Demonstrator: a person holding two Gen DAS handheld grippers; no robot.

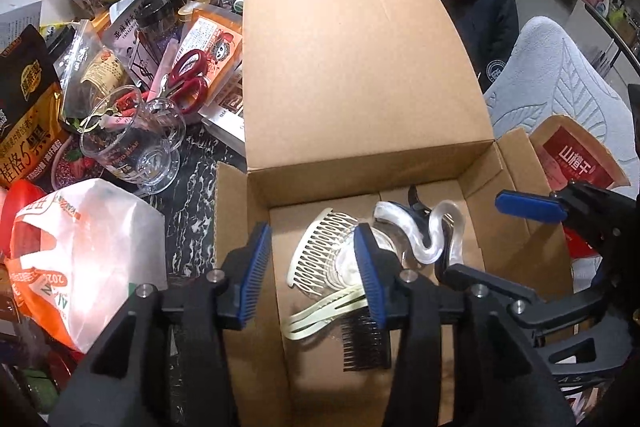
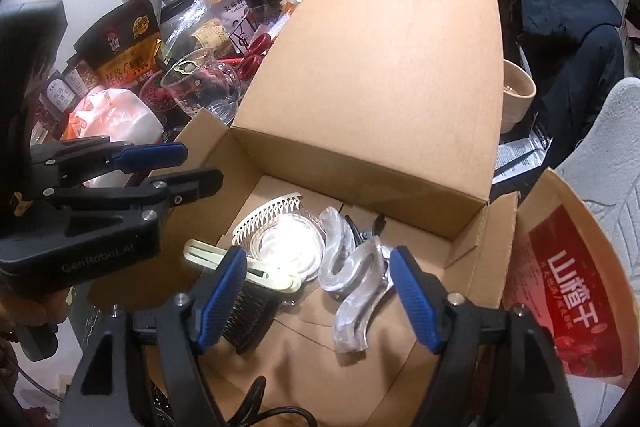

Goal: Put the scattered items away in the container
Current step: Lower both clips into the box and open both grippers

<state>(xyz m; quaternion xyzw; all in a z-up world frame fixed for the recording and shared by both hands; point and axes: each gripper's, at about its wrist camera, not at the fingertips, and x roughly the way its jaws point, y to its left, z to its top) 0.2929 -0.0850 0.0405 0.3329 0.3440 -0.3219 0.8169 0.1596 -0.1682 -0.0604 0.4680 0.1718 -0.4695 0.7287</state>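
With both your left gripper (image 1: pixel 316 275) and right gripper (image 2: pixel 320 299) wide open and empty above the cardboard box (image 1: pixel 360 67), the clear wavy hair claw (image 2: pixel 352 291) and cream comb (image 1: pixel 320 247) at lower centre look deposited, so next reach for the red scissors (image 1: pixel 188 75) at centre left.

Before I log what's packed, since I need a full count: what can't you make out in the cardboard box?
- Black comb: left wrist view, partly behind the left hand-held gripper finger.
- Black claw clip: right wrist view, mostly under the clear wavy hair clip.
- Cardboard box near floor: both views, blocked by gripper bodies.
- Glass dish: glare washes out detail.
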